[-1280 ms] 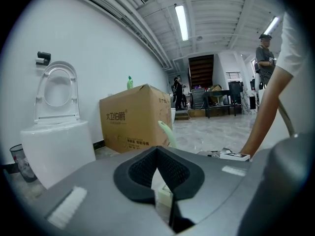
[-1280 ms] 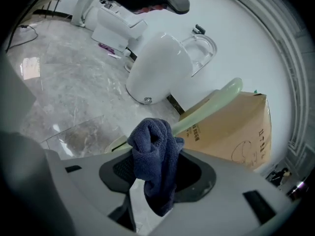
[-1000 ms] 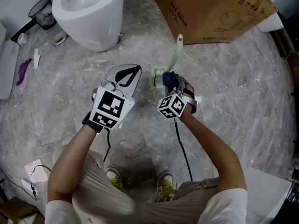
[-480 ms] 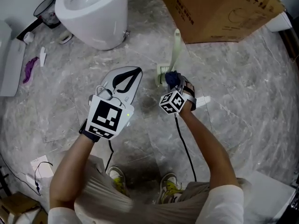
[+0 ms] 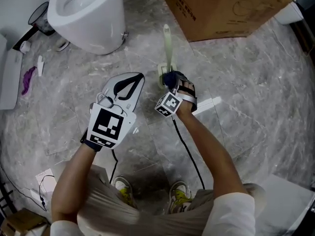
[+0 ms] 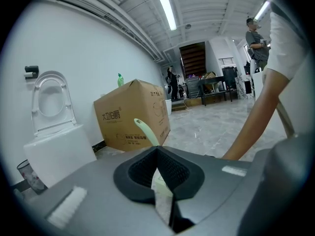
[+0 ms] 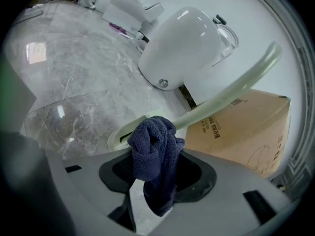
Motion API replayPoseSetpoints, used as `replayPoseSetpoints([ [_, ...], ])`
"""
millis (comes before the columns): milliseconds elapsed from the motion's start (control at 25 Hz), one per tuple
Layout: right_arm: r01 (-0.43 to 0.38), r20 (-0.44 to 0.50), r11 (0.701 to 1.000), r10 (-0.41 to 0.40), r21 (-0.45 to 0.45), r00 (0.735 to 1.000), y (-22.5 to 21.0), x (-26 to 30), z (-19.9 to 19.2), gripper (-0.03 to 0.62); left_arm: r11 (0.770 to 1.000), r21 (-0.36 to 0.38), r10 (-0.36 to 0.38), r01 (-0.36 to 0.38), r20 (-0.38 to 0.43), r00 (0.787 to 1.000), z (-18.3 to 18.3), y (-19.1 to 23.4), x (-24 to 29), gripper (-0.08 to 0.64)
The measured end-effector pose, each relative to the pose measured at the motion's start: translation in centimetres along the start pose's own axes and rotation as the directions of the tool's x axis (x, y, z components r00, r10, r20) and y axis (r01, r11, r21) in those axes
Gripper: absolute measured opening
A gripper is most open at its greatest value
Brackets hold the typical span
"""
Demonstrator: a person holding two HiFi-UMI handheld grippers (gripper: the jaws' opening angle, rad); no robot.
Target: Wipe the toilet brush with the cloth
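Note:
The pale green toilet brush stands on the marble floor, its handle rising from a holder. My right gripper is shut on a dark blue cloth, and the cloth sits against the low end of the handle. In the right gripper view the cloth bunches between the jaws of the right gripper, with the handle curving up behind it. My left gripper hangs just left of the brush, jaws together with nothing in them. Past the left gripper in its own view, the handle shows.
A white toilet stands at the far left and a cardboard box at the far right. A small bin and a purple item lie by the left wall. A white strip lies right of my hand.
The brush handle has swung from leaning right to nearly straight in the head view. The right gripper with the cloth shifted slightly left with it. The left gripper barely moved.

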State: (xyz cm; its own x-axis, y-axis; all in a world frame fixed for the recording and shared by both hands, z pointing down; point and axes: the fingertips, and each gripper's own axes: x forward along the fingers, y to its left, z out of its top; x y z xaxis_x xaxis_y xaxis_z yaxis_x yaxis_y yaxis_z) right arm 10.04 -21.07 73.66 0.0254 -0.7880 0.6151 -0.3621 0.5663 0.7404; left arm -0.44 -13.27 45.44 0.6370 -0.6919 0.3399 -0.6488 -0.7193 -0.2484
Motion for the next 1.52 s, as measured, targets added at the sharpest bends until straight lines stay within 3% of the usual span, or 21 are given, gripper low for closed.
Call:
replayPoseSetpoints([
  [160, 0.011, -0.026, 0.989, -0.015, -0.146, 1.0, 1.0, 0.6, 0.0, 0.19, 1.0, -0.012, 0.002, -0.002, -0.002, 1.0, -0.2, 0.4, -0.1, 0.0],
  [280, -0.026, -0.012, 0.97, 0.024, -0.242, 1.0, 2.5, 0.8, 0.2, 0.19, 1.0, -0.017, 0.007, -0.007, 0.007, 1.0, 0.0, 0.7, -0.2, 0.0],
  [440, -0.05, 0.063, 0.959, 0.07, -0.277, 0.996, 4.4, 0.1, 1.6, 0.187, 1.0, -0.007, 0.012, -0.012, 0.006, 1.0, -0.3, 1.0, -0.4, 0.0],
  [560, 0.001, 0.171, 0.988, 0.025, -0.153, 0.985, 3.5, -1.2, 3.6, 0.181, 1.0, -0.012, 0.012, -0.012, 0.008, 1.0, -0.4, 1.2, -0.5, 0.0],
  [640, -0.001, 0.155, 0.999, 0.009, -0.05, 0.988, 2.6, -0.9, 3.5, 0.183, 1.0, -0.017, 0.013, -0.013, 0.011, 1.0, -0.5, 1.4, -0.5, 0.0],
  [720, -0.05, 0.116, 0.997, 0.044, 0.051, 0.992, 2.4, -0.1, 3.0, 0.181, 1.0, -0.02, 0.014, -0.014, 0.009, 1.0, -0.7, 1.6, -0.5, 0.0],
  [960, -0.23, 0.049, 0.923, 0.226, 0.309, 0.973, 3.8, 1.1, 1.7, 0.175, 0.999, -0.028, 0.021, -0.021, 0.008, 1.0, -0.9, 2.1, -0.8, 0.0],
  [1240, -0.158, 0.075, 0.875, 0.139, 0.457, 0.987, 1.9, 0.2, 1.2, 0.173, 0.999, -0.036, 0.025, -0.024, 0.019, 1.0, -0.8, 2.6, -1.2, 0.0],
  [1360, -0.156, 0.06, 0.858, 0.146, 0.49, 0.988, 1.7, 0.4, 1.1, 0.173, 0.999, -0.034, 0.024, -0.023, 0.027, 0.999, -0.6, 2.6, -1.3, 0.0],
  [1520, -0.2, 0.047, 0.81, 0.209, 0.551, 0.977, 2.4, 0.6, 0.7, 0.173, 0.999, -0.03, 0.016, -0.016, 0.03, 0.999, -0.6, 2.5, -1.5, 0.0],
])
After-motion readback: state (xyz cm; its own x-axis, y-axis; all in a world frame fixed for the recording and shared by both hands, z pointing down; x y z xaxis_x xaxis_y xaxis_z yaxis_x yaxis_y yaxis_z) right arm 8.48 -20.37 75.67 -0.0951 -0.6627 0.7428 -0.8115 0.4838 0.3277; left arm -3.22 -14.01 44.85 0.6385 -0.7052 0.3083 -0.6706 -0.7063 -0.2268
